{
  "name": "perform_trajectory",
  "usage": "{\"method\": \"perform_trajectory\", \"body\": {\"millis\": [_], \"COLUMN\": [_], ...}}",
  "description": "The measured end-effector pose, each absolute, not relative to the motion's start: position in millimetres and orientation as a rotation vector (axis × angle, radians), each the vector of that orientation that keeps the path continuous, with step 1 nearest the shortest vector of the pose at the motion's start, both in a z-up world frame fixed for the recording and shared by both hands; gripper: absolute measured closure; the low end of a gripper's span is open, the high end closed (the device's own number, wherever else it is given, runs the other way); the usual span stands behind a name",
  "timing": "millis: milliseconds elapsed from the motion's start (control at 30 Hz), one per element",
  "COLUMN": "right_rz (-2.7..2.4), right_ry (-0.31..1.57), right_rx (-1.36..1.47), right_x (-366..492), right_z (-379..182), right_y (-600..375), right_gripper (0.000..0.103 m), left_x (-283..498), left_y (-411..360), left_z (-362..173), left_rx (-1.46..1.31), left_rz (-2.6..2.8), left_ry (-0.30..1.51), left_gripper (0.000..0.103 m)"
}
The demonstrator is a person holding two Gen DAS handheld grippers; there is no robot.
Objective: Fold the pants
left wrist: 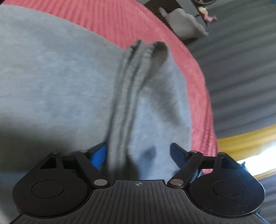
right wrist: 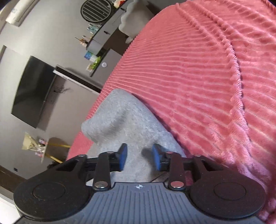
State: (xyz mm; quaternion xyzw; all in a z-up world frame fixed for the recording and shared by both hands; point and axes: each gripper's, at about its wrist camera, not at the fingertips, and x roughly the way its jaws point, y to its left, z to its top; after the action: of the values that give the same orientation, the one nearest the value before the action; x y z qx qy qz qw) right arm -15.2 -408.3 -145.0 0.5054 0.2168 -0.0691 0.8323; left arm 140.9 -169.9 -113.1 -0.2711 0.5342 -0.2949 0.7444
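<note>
The grey pants (left wrist: 60, 82) lie on a pink ribbed bedspread (left wrist: 120, 20). In the left wrist view a stacked, ribbed edge of the pants (left wrist: 124, 103) runs up between the blue pads of my left gripper (left wrist: 138, 155). The jaws stand wide apart with cloth between them, not pinched. In the right wrist view a folded corner of the pants (right wrist: 117, 117) lies on the bedspread (right wrist: 198, 77). My right gripper (right wrist: 139, 156) hovers over the cloth with its blue pads apart and a gap between them.
The bed edge drops off to a grey floor (left wrist: 241, 77) in the left wrist view. A wall-mounted TV (right wrist: 32, 91), shelves with small items (right wrist: 96, 43) and a round fan (right wrist: 96, 10) stand beyond the bed in the right wrist view.
</note>
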Motion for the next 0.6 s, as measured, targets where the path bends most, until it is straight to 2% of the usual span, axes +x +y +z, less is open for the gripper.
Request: {"method": "perform_trajectory", "body": {"millis": [33, 67, 100, 267, 367, 433, 567, 600], "right_rz": [-0.133, -0.121, -0.107, -0.101, -0.121, -0.139, -0.121, -0.120], "right_ry": [0.445, 0.430, 0.413, 0.353, 0.357, 0.384, 0.449, 0.465], "right_rx": [1.086, 1.103, 1.118, 1.126, 1.106, 1.093, 1.026, 0.999], "right_x": [-18.8, -15.8, -18.3, -28.9, -32.9, -30.0, -13.9, -10.1], "right_z": [-143.6, -144.7, -145.5, -141.5, -139.9, -139.2, -132.6, -129.6], "right_y": [-405.9, -399.6, -400.6, -406.9, -406.3, -405.6, -395.6, -391.6], "right_gripper": [0.058, 0.055, 0.052, 0.042, 0.031, 0.031, 0.031, 0.031], "left_x": [140.8, 141.1, 140.5, 123.9, 101.1, 86.2, 67.7, 68.0], "left_y": [-173.4, -177.0, -180.5, -153.1, -122.6, -100.7, -75.3, -69.3], "left_z": [-113.0, -113.3, -113.0, -100.6, -77.5, -69.6, -71.4, -74.1], "left_rx": [-0.596, -0.586, -0.565, -0.589, -0.511, -0.435, -0.206, -0.211], "left_rz": [-0.651, -0.653, -0.643, -0.636, -0.638, -0.600, -0.462, -0.453], "left_ry": [1.172, 1.175, 1.177, 1.113, 1.023, 1.006, 0.969, 0.966], "left_gripper": [0.024, 0.044, 0.083, 0.085, 0.084, 0.082, 0.061, 0.051]}}
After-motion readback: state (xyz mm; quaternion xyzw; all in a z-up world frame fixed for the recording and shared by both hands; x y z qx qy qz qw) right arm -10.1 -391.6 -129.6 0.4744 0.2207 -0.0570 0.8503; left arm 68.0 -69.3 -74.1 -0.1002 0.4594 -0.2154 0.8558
